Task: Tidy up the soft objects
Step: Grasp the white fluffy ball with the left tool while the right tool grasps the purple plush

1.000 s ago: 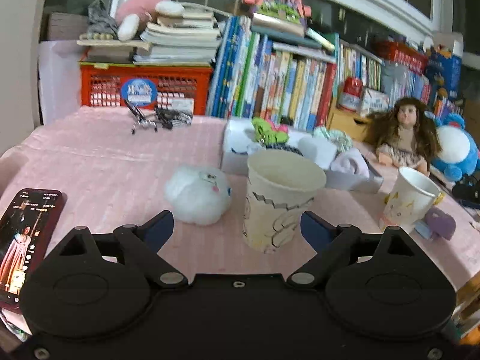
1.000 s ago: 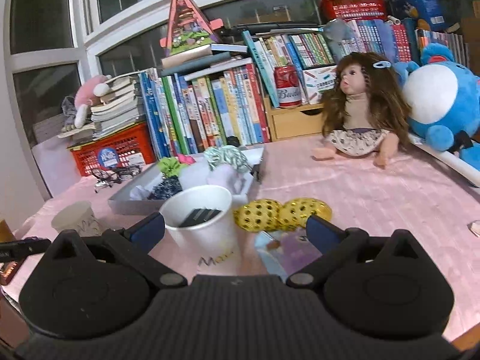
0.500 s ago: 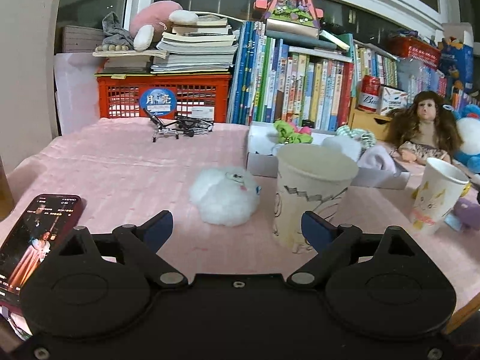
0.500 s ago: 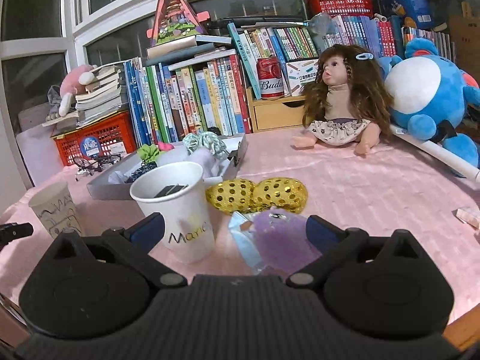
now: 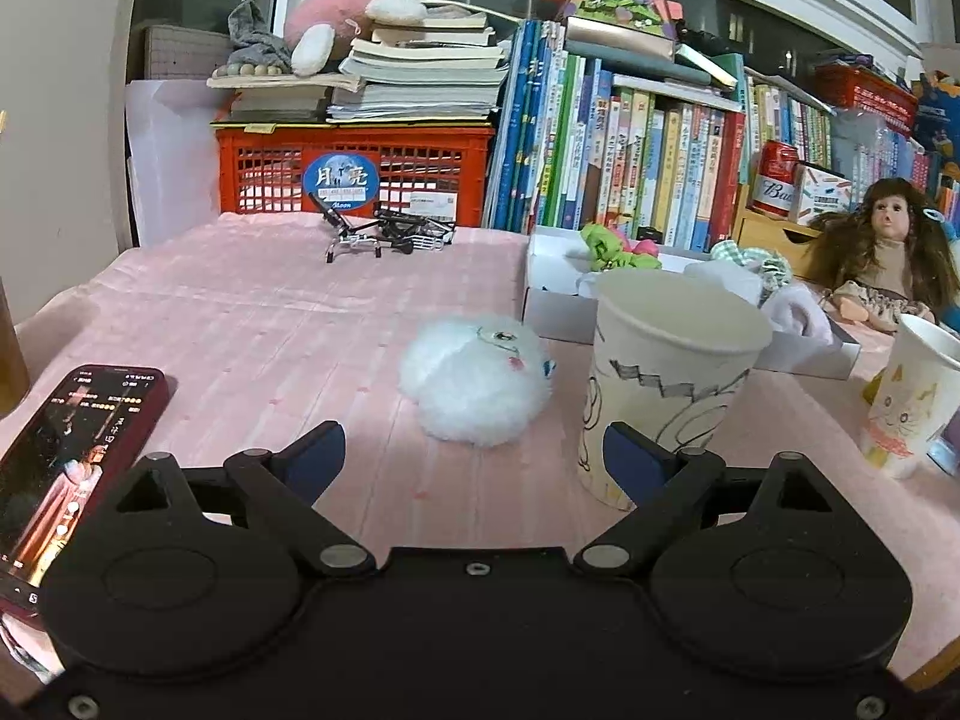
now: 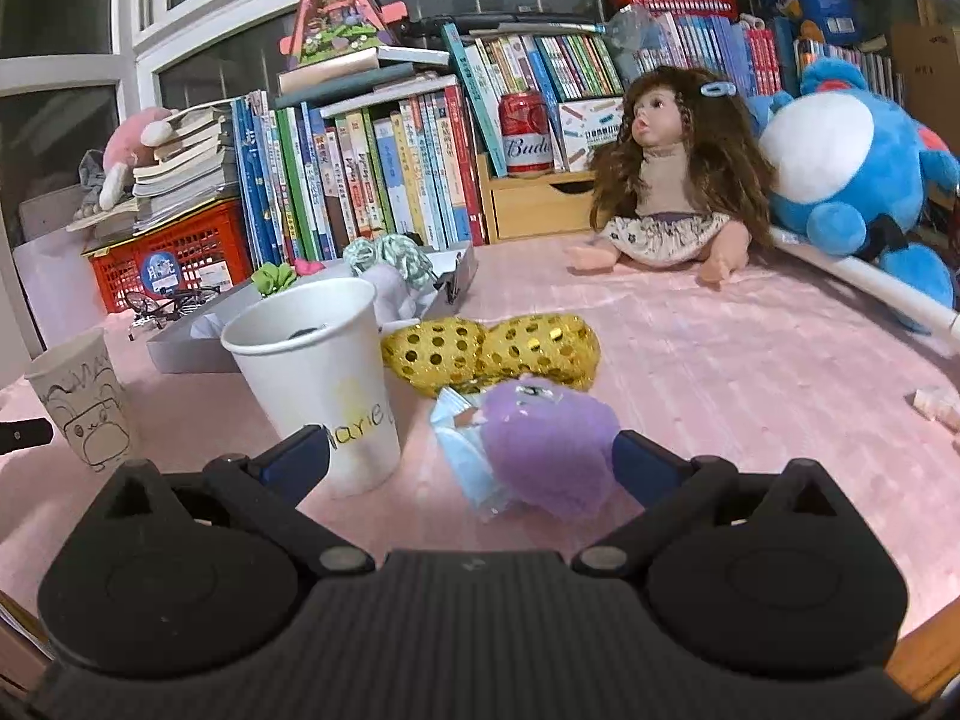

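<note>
Both claws wide open, empty. Left claw (image 5: 474, 456): white fluffy plush (image 5: 475, 384) just ahead, doodled paper cup (image 5: 666, 384) at its right finger. Right claw (image 6: 471, 459): purple plush (image 6: 549, 447) between fingers, white paper cup (image 6: 318, 378) near left finger. Risk: closing or swinging could tip a cup, bc both crowd the fingers.

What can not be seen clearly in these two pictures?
- Left wrist view: inside of the doodled cup, rim hides it.
- Left wrist view: phone, cut by the tongs' body and frame edge.
- Right wrist view: dark item in the white cup, mostly hidden by rim.
</note>
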`<action>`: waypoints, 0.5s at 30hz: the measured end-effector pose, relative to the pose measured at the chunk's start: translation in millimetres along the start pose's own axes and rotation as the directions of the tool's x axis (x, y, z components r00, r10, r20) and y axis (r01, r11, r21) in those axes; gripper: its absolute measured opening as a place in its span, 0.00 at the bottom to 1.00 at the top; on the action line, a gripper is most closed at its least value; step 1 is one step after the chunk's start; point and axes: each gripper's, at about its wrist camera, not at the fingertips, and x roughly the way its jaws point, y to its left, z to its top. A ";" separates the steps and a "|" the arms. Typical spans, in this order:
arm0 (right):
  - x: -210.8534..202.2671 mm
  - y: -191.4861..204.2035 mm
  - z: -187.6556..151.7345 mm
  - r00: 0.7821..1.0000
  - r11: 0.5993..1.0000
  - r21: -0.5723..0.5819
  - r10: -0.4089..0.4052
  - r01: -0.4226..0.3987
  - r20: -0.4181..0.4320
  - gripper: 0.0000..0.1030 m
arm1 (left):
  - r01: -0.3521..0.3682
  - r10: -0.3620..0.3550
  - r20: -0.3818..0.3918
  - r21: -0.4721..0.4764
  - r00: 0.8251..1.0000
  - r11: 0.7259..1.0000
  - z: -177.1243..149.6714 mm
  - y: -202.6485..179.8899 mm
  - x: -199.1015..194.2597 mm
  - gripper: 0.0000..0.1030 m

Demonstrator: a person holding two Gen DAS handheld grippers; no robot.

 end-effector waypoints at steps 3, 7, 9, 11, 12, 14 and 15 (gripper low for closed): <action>5.3 -0.4 -2.1 1.000 1.000 -0.012 -0.002 0.001 -0.017 1.00 | 0.001 -0.001 -0.007 -0.026 1.000 1.000 1.1 2.9 5.1 0.90; 10.4 4.6 -5.4 1.000 0.999 -0.048 -0.021 0.020 -0.024 1.00 | 0.002 -0.004 -0.019 -0.082 1.000 0.997 3.7 9.1 11.8 0.90; 13.3 6.5 -6.1 0.999 0.997 -0.066 -0.033 0.030 -0.033 1.00 | 0.003 -0.006 -0.026 -0.114 1.000 0.993 4.7 12.4 14.7 0.90; 16.6 7.1 -5.3 0.997 0.997 -0.065 -0.044 0.040 -0.059 1.00 | 0.004 -0.009 -0.031 -0.140 0.999 0.990 5.9 14.6 17.1 0.90; 18.1 6.7 -5.0 0.997 0.998 -0.058 -0.043 0.039 -0.070 1.00 | 0.004 -0.009 -0.034 -0.149 0.999 0.989 6.9 15.5 18.4 0.90; 20.1 4.8 -4.5 0.996 0.999 -0.034 -0.037 0.034 -0.079 1.00 | 0.005 -0.011 -0.035 -0.158 0.999 0.987 8.5 16.5 20.5 0.90; 20.5 4.4 -4.4 0.996 0.999 -0.029 -0.038 0.036 -0.077 1.00 | 0.005 -0.010 -0.036 -0.163 0.999 0.987 9.5 17.0 21.7 0.90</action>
